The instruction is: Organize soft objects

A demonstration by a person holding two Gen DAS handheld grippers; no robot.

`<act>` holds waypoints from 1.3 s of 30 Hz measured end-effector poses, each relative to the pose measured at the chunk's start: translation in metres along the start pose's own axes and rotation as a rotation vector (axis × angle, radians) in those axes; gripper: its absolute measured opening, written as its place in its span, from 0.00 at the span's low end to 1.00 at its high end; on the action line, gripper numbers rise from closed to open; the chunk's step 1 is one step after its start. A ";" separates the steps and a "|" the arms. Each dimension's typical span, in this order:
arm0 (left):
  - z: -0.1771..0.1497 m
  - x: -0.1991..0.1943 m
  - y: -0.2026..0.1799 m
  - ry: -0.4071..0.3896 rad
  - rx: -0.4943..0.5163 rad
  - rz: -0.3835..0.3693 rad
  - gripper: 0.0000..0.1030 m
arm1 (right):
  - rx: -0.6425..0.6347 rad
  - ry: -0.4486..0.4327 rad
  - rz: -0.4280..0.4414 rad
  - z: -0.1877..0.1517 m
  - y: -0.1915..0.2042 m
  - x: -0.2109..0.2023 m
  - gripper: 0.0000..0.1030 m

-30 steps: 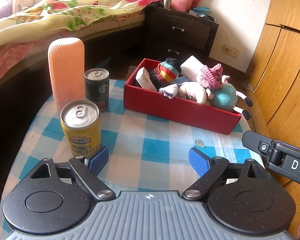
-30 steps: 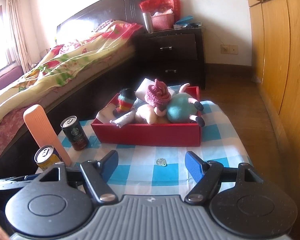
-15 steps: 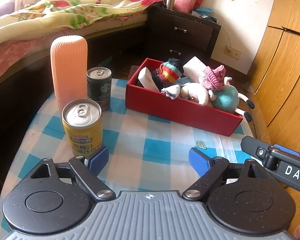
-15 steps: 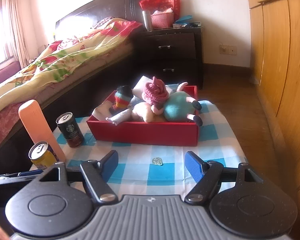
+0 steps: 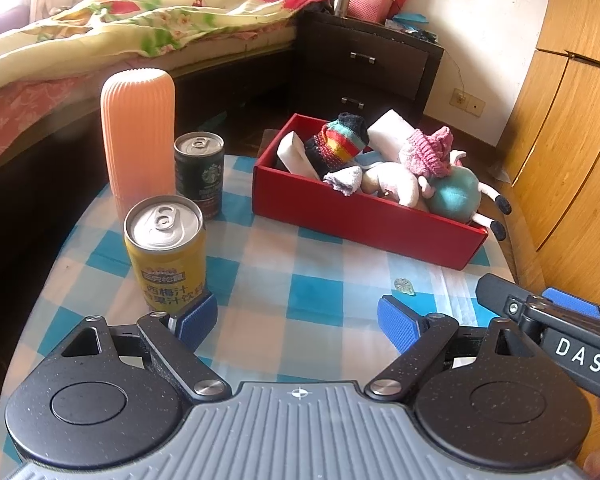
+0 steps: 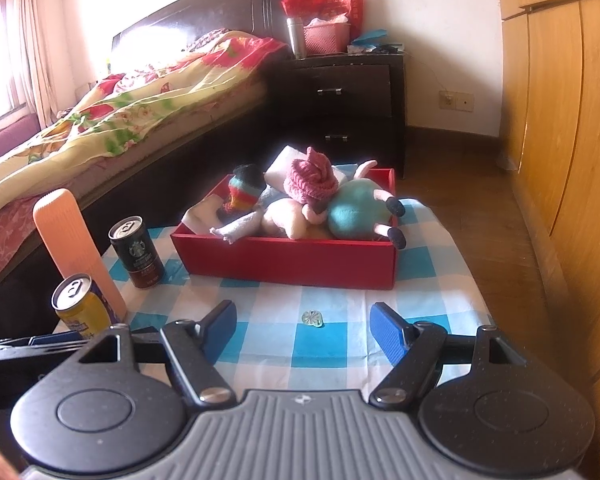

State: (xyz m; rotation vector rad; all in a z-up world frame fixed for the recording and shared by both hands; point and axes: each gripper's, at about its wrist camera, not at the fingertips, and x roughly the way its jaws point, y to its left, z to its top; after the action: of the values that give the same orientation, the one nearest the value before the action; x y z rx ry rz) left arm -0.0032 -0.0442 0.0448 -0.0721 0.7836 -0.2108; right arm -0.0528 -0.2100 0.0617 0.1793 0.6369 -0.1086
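Observation:
A red box (image 5: 364, 216) (image 6: 292, 258) sits at the far side of the checked table. It holds soft things: a striped sock (image 5: 336, 146) (image 6: 242, 192), a pink knit hat (image 5: 426, 152) (image 6: 310, 178), a teal plush toy (image 5: 454, 196) (image 6: 356, 210), a cream plush (image 5: 388, 182) and white pads (image 5: 388, 134). My left gripper (image 5: 296, 320) is open and empty over the near table, its left pad close to the yellow can. My right gripper (image 6: 302, 326) is open and empty, short of the box; it also shows at the right in the left wrist view (image 5: 548, 320).
A yellow can (image 5: 166, 250) (image 6: 82, 308), a dark Starbucks can (image 5: 199, 174) (image 6: 137, 252) and a tall orange ribbed bottle (image 5: 138, 136) (image 6: 76, 250) stand at the table's left. A small clear bead (image 5: 404, 286) (image 6: 312, 317) lies before the box. Bed, nightstand and wardrobe surround the table.
Both grippers have drawn back slightly from the box and stay open and empty. Nothing on the table has moved.

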 end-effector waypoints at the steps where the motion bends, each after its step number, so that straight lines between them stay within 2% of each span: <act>1: 0.000 0.000 0.001 0.002 -0.002 -0.002 0.83 | -0.004 -0.001 -0.002 0.000 0.001 0.000 0.51; 39: 0.000 0.000 0.002 0.001 -0.011 0.012 0.82 | -0.011 -0.001 -0.007 -0.002 0.002 0.001 0.51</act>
State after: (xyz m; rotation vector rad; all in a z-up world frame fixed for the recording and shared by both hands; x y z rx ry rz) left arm -0.0031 -0.0419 0.0446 -0.0771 0.7856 -0.1949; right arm -0.0532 -0.2076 0.0600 0.1663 0.6375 -0.1121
